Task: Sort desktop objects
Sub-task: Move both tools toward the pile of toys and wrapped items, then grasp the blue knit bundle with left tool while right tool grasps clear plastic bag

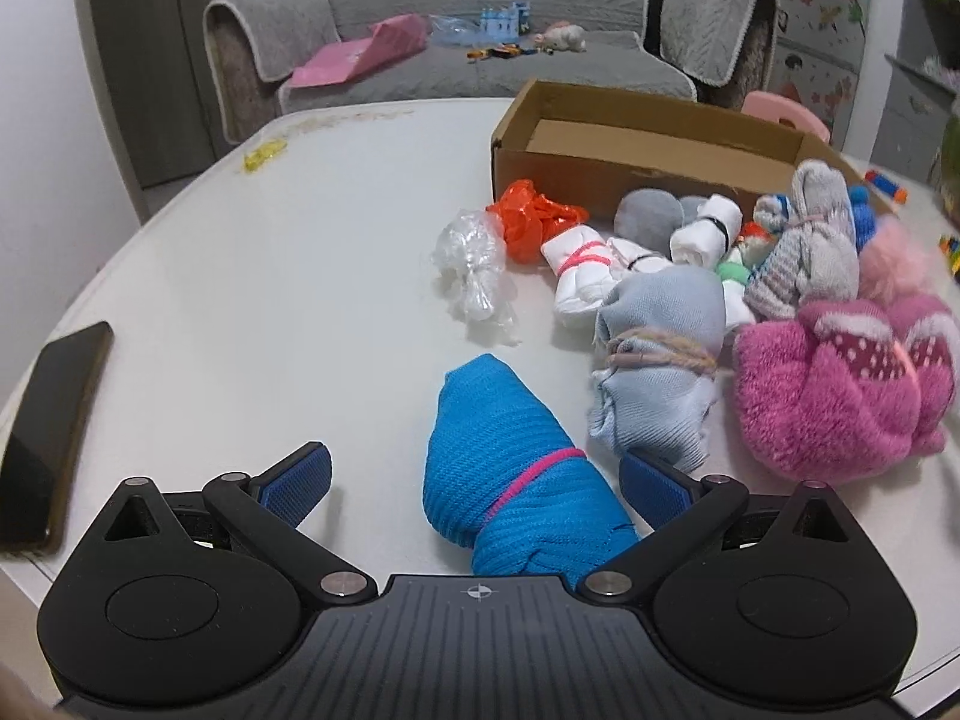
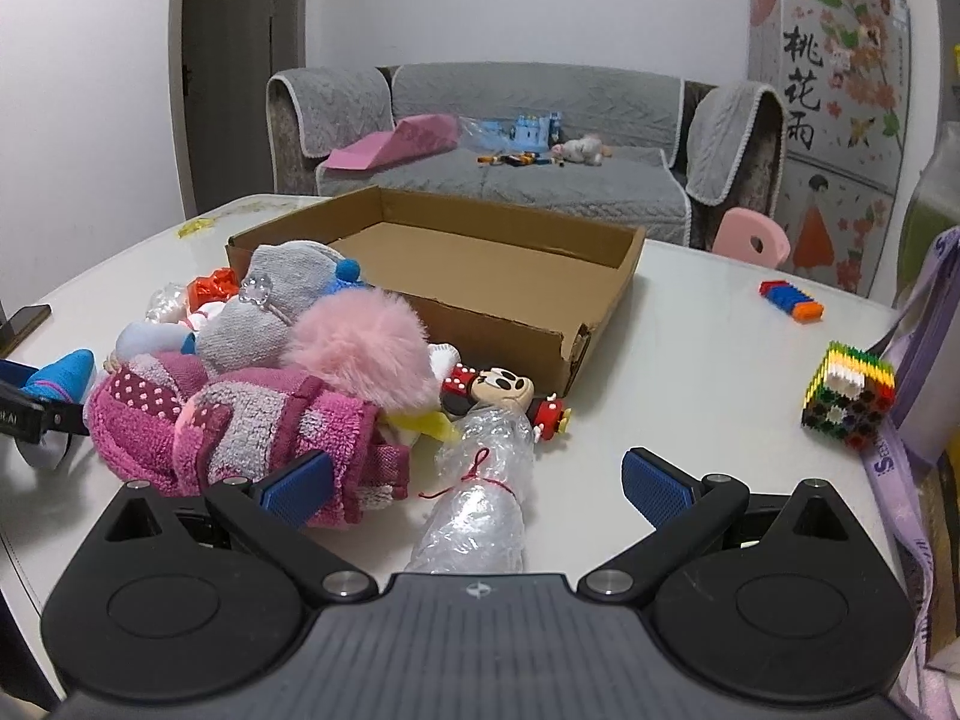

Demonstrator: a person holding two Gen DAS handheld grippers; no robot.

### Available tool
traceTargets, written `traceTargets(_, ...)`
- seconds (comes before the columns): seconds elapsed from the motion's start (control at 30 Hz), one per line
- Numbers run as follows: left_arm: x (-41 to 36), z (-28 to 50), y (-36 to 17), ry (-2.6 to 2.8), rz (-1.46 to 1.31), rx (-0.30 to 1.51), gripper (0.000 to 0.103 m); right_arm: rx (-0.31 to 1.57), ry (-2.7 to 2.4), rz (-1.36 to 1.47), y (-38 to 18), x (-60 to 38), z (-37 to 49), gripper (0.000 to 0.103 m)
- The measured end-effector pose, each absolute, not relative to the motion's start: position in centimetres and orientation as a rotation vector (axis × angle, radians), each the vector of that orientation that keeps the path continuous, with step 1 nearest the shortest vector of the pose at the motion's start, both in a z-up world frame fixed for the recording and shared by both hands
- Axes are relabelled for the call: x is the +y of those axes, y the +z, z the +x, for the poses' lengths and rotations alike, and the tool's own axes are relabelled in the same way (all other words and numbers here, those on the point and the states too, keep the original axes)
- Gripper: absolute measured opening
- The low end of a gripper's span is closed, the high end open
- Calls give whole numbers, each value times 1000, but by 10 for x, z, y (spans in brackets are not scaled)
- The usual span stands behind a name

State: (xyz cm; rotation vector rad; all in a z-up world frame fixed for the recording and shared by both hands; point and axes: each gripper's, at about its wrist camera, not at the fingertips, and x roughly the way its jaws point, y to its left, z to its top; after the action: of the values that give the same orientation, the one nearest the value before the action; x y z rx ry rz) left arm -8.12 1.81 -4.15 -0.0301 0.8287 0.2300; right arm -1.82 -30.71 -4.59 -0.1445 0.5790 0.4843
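My left gripper [image 1: 477, 483] is open, its jaws either side of a rolled blue sock [image 1: 510, 468] tied with a pink band, lying on the white table [image 1: 270, 300]. My right gripper [image 2: 477, 486] is open around a bubble-wrap roll [image 2: 480, 504] tied with red thread. A pile of bundles lies beyond: a pale blue cloth roll [image 1: 657, 354], a magenta towel [image 1: 840, 378] [image 2: 240, 426], white rolls [image 1: 579, 270], a grey sock bundle [image 1: 810, 240], a pink pompom [image 2: 360, 348] and a Minnie Mouse figure [image 2: 504, 390]. An open cardboard box [image 1: 600, 114] [image 2: 510, 306] stands behind the pile.
A black phone [image 1: 51, 432] lies at the table's left edge. A clear plastic bag [image 1: 474, 270] and an orange bag [image 1: 528, 216] lie left of the pile. A block cube [image 2: 849, 396] and a small block toy [image 2: 789, 300] sit at right. A purple strap [image 2: 918, 420] hangs at the right edge.
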Motion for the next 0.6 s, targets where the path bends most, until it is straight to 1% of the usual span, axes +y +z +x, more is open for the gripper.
traceTargets(0.3, 16, -78, -47, 235, -22, 833, 103, 589, 476, -182, -48, -305, -18, 103)
traceTargets(0.6, 21, -80, -49, 253, 2, 780, 103, 631, 474, -197, -54, -308, -16, 102)
